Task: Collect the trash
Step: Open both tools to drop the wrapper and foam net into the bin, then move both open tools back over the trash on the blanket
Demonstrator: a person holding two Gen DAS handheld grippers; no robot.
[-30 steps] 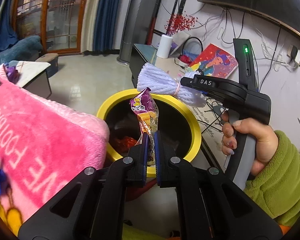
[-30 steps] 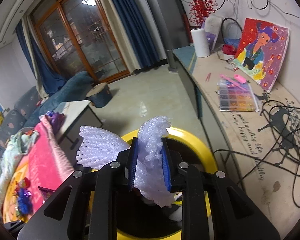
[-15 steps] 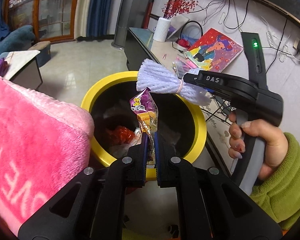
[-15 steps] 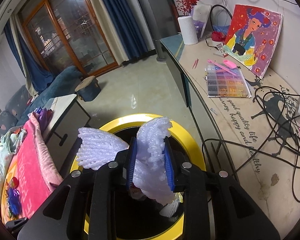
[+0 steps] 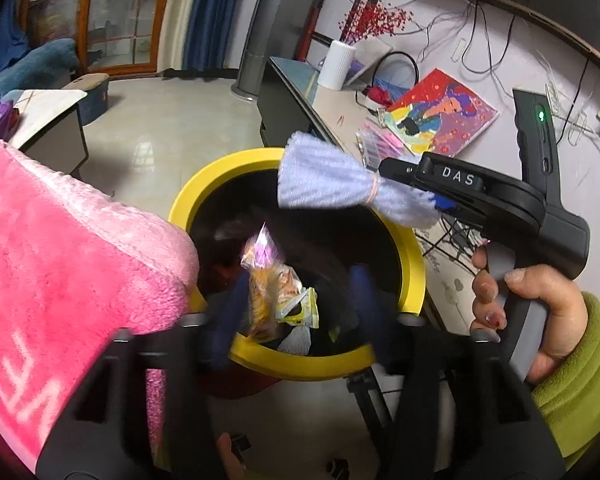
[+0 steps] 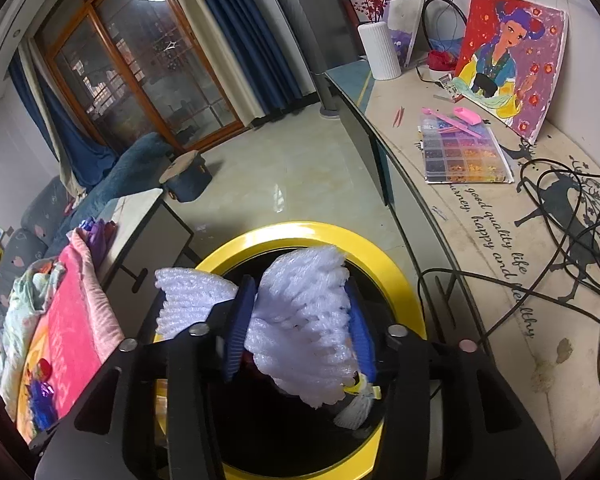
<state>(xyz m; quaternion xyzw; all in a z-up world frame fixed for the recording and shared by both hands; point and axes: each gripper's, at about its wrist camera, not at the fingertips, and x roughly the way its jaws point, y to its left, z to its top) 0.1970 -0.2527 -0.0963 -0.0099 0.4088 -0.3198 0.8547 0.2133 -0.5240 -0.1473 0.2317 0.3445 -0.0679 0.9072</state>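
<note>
Half a second back the left gripper (image 5: pixel 298 292) was pinching the snack wrapper (image 5: pixel 274 280) tight; now its jaws stand spread wide and blurred with motion, and the wrapper hangs loose between them, over the mouth of the yellow-rimmed bin (image 5: pixel 414 276), seemingly dropping in. The right gripper (image 6: pixel 300 320) has opened somewhat too, though the white foam netting (image 6: pixel 304 320) sits between its blue pads (image 6: pixel 240 320), touching them, and looks lightly held rather than released; from the left camera the netting (image 5: pixel 328 188) reaches out over the far side of the bin's rim (image 6: pixel 404 280). Inside the bin there is already other rubbish, dark and hard to make out. To my eye the wrapper is all but dealt with, and the netting goes next. That netting is light and springy, and it juts out sideways well past the pads, so if the jaws open while it hangs this near the rim it could catch the yellow edge and tip out onto the floor. The pink blanket (image 5: pixel 60 260) crowds the near-left side of the bin, and a light wrapper could drift onto it.
</note>
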